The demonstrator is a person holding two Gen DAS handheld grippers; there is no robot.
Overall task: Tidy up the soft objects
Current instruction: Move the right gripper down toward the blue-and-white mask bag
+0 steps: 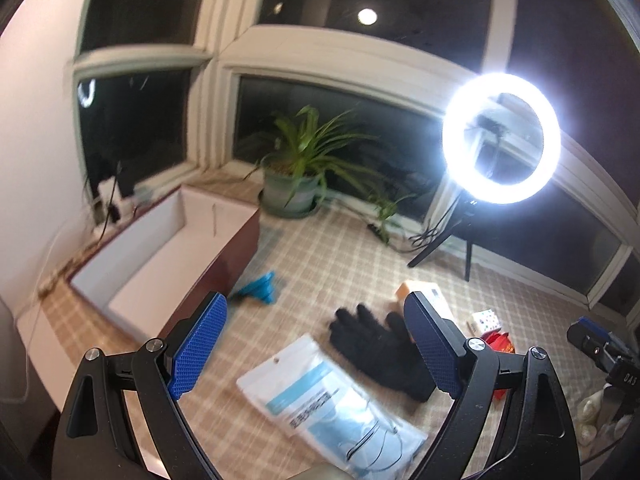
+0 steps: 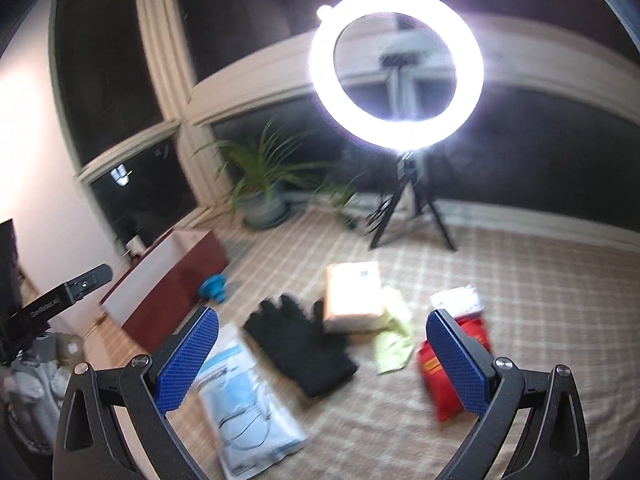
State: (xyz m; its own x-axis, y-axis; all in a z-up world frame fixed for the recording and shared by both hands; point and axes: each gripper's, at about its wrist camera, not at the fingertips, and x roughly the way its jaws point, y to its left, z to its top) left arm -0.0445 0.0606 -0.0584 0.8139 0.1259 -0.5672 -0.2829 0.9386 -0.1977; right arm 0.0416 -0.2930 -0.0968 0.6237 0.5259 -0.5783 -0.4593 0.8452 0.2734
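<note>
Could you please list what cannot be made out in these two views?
- Box contents: near wall hides its floor, both views.
- Mask pack print: motion blur, both views.
- Red packet: right finger covers part, right view.
- Glove wrist end: left finger covers it, left view.

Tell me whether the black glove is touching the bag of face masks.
Apart. The right wrist view shows a strip of checked cloth between the black glove and the bag of face masks; the left wrist view agrees.
</note>
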